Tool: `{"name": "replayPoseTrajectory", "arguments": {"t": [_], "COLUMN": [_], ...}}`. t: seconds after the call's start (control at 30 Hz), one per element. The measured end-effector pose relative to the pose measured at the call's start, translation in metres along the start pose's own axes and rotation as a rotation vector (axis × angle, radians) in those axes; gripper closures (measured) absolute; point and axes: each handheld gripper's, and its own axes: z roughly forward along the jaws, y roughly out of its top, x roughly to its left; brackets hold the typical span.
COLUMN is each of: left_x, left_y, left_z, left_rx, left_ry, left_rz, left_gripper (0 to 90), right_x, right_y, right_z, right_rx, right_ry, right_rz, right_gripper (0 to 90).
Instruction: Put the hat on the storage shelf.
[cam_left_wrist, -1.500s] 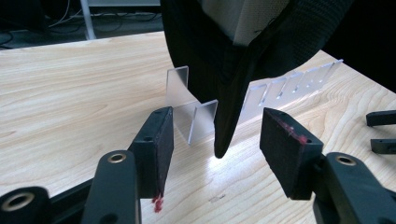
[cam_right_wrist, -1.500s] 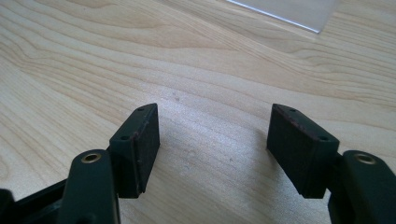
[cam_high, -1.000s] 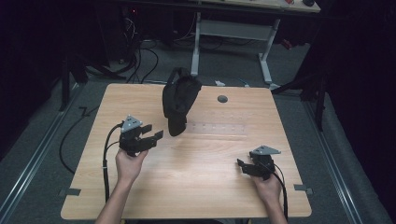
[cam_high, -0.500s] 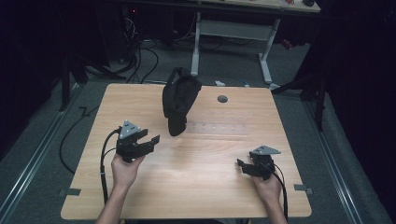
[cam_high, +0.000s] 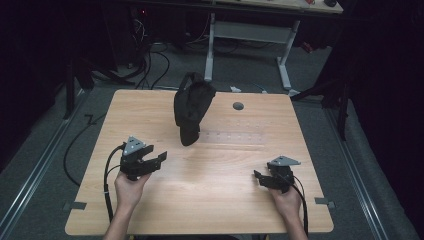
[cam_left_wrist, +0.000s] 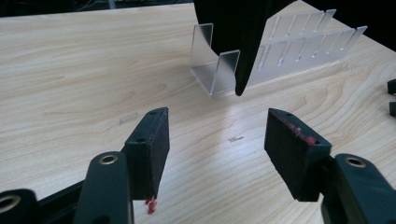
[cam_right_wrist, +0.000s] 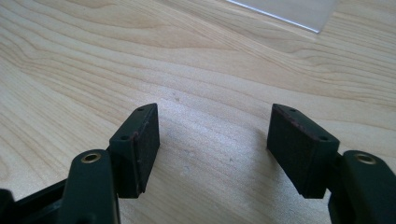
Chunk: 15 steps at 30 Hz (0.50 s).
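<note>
Hands sat nearest, at the table's (cam_high: 150, 210) front edge: the left gripper (cam_high: 150, 161) and the right gripper (cam_high: 264, 178), both with jaws spread wide and empty, well apart from each other. Farther on, a black cloth (cam_high: 191, 107) draped over the end of a clear slotted rack (cam_left_wrist: 299, 49) mid-table, its tip hanging near the wood. Beyond lay a small round hole (cam_high: 238, 106). A pull on the cloth would likely have tipped or dragged the light rack.
</note>
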Motion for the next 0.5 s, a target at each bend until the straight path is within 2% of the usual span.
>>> {"name": "replayPoseTrajectory", "arguments": {"t": [0.5], "left_x": [0.012], "left_y": [-0.017], "left_z": [-0.003], "left_rx": [0.050], "left_ry": [0.032], "left_rz": [-0.003], "left_gripper": [38.3], "right_x": [0.000], "right_y": [0.000], "right_z": [0.000], "right_rx": [0.000], "right_ry": [-0.001], "right_rz": [0.001], "right_gripper": [34.6]}}
